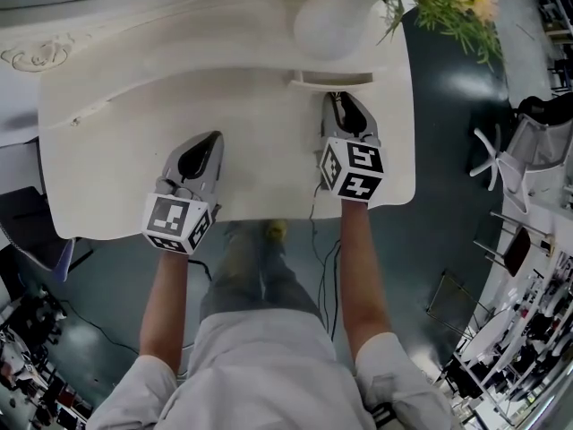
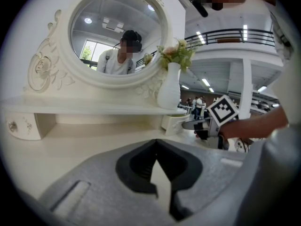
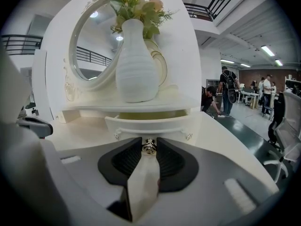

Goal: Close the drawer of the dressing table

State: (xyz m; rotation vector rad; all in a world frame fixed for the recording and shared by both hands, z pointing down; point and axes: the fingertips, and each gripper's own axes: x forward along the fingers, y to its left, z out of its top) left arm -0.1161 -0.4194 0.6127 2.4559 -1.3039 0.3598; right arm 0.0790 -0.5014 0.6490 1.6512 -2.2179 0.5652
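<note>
Head view: your right gripper (image 1: 344, 104) sits at the part-open drawer (image 1: 331, 80), whose back is hidden under the vase (image 1: 329, 18). Bare tabletop (image 1: 125, 141) surrounds your left gripper (image 1: 210, 140).

Left gripper view: the jaws are together and empty, with the drawer well to the right.

Right gripper view: the jaws are narrow, clamped on the drawer's knob (image 3: 149, 146).

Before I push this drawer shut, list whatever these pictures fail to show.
Drawer interior: right gripper view shows only its front; the shelf covers the rest.
Knob: head view, hidden under the right gripper.
Flowers: head view, cut off by the top edge.
Background people: right gripper view, too small to tell what they do.
</note>
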